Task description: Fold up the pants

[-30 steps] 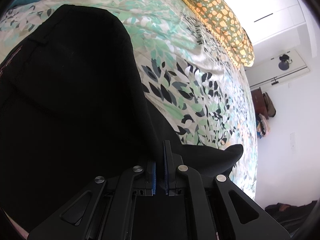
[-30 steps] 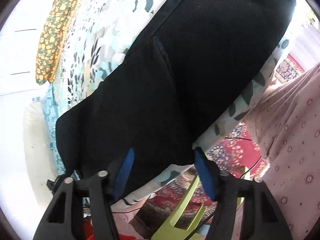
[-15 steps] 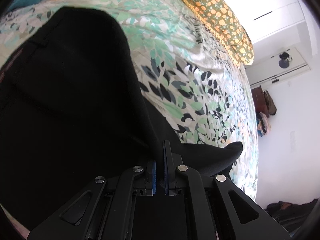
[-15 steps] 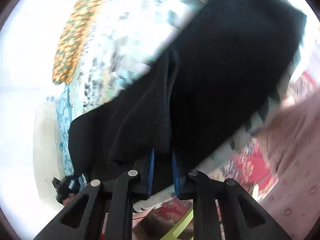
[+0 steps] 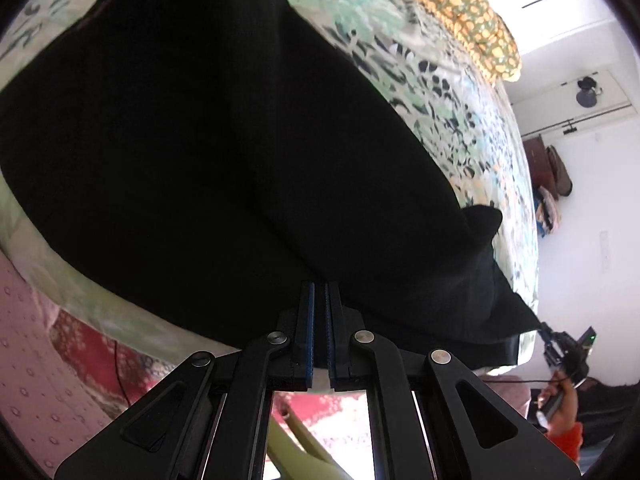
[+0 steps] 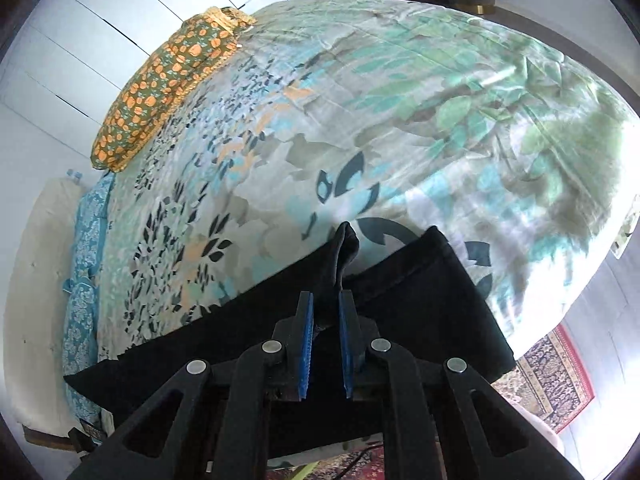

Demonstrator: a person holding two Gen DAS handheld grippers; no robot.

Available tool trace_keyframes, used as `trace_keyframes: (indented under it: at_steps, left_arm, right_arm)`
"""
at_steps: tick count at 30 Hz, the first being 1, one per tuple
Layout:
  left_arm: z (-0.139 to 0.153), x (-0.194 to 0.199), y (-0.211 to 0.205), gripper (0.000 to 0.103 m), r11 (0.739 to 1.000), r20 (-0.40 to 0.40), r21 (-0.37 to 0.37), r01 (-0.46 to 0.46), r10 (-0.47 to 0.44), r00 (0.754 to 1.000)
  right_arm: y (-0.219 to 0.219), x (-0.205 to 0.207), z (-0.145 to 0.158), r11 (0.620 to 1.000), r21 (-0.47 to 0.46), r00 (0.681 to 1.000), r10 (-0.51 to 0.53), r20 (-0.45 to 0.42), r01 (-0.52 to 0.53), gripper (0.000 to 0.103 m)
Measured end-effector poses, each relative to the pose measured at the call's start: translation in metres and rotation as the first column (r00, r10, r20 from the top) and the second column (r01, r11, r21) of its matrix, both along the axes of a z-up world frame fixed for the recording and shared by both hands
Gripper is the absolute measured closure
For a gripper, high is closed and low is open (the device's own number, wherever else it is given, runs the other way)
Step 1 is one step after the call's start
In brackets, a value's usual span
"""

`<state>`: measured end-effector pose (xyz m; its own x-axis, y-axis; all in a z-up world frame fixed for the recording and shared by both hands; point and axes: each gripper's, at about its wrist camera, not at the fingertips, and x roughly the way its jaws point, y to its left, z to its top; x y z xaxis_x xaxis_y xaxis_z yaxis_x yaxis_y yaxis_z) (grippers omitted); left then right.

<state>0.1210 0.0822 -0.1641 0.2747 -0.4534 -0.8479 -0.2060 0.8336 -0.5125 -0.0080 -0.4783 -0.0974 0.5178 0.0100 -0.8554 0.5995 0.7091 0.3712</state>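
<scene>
The black pants [image 5: 224, 144] lie across the leaf-print bedspread [image 5: 472, 120] near the bed's front edge. My left gripper [image 5: 320, 288] is shut on the pants' near edge, its blue pads pressed close together on the cloth. In the right wrist view the pants [image 6: 420, 304] spread below and to both sides. My right gripper [image 6: 325, 298] is shut on a raised pinch of black cloth that sticks up between its blue pads [image 6: 306, 340].
An orange-flowered pillow [image 6: 168, 84] lies at the head of the bed. A teal patterned cloth [image 6: 86, 264] hangs at the bed's left side. A red patterned rug [image 6: 556, 380] and a green chair [image 5: 292, 452] are on the floor below the bed edge.
My right gripper closed on the pants and lifted a fold, swinging to face across the bed. My left gripper stayed shut and pulled back toward the bed edge, so the floor shows under it.
</scene>
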Motion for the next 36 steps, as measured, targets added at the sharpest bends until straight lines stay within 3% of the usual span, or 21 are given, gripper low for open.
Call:
trace_keyframes:
  at_steps: [5, 8, 10, 11, 12, 15, 20, 26, 27, 29, 30, 33, 36]
  left_arm:
    - [0.014, 0.006, -0.021, 0.1, 0.997, 0.024, 0.036, 0.074, -0.075, 0.997]
    - [0.014, 0.009, -0.016, 0.097, 0.998, 0.026, 0.021, 0.052, -0.053, 0.998]
    - [0.014, 0.013, 0.006, 0.074, 0.999, 0.031, 0.001, -0.039, 0.038, 0.999]
    - [0.015, 0.014, 0.022, 0.046, 0.995, 0.044, -0.007, -0.101, 0.102, 0.994]
    - [0.018, 0.014, 0.035, 0.029, 0.988, 0.061, -0.002, -0.153, 0.153, 0.986]
    - [0.019, 0.018, 0.069, 0.023, 0.966, 0.102, 0.013, -0.258, 0.256, 0.961]
    - [-0.007, 0.039, 0.087, 0.023, 0.956, 0.026, -0.049, -0.288, 0.29, 0.957]
    - [-0.01, 0.072, 0.092, 0.024, 0.943, 0.086, 0.026, -0.331, 0.328, 0.941]
    - [-0.006, 0.075, 0.09, 0.041, 0.944, 0.101, 0.032, -0.329, 0.324, 0.941]
    - [-0.002, 0.083, 0.085, 0.095, 0.958, 0.109, -0.003, -0.287, 0.285, 0.952]
    - [0.004, 0.083, 0.082, 0.097, 0.963, 0.111, -0.03, -0.268, 0.269, 0.957]
    - [0.035, 0.068, 0.075, 0.097, 0.978, 0.15, -0.005, -0.208, 0.206, 0.967]
    - [0.049, 0.044, 0.079, 0.097, 0.984, 0.114, -0.01, -0.178, 0.178, 0.977]
  right_arm:
    - [-0.016, -0.024, -0.024, 0.999, 0.018, 0.999, -0.038, -0.014, 0.038, 0.09]
    - [-0.017, -0.033, -0.024, 0.998, 0.022, 0.999, -0.051, -0.006, 0.051, 0.09]
    - [-0.015, -0.035, -0.024, 0.998, 0.019, 0.999, -0.053, 0.002, 0.053, 0.09]
    - [-0.015, -0.034, -0.025, 0.998, 0.019, 0.999, -0.054, 0.005, 0.054, 0.09]
    - [-0.015, -0.035, -0.026, 0.998, 0.023, 0.998, -0.057, 0.012, 0.056, 0.09]
    - [-0.016, -0.034, -0.024, 0.997, 0.037, 0.997, -0.066, 0.036, 0.064, 0.09]
    - [-0.014, -0.032, -0.019, 0.998, 0.032, 0.997, -0.06, 0.056, 0.059, 0.09]
    - [-0.014, -0.036, -0.02, 0.997, 0.041, 0.996, -0.07, 0.063, 0.067, 0.09]
    - [-0.015, -0.036, -0.02, 0.997, 0.042, 0.996, -0.07, 0.063, 0.067, 0.09]
    - [-0.015, -0.036, -0.02, 0.997, 0.035, 0.996, -0.065, 0.061, 0.063, 0.09]
    - [-0.016, -0.037, -0.018, 0.998, 0.029, 0.996, -0.062, 0.061, 0.06, 0.09]
    - [-0.019, -0.037, -0.008, 0.999, -0.001, 0.997, -0.05, 0.058, 0.05, 0.09]
    - [-0.026, -0.039, -0.003, 0.998, -0.02, 0.998, -0.05, 0.046, 0.051, 0.09]
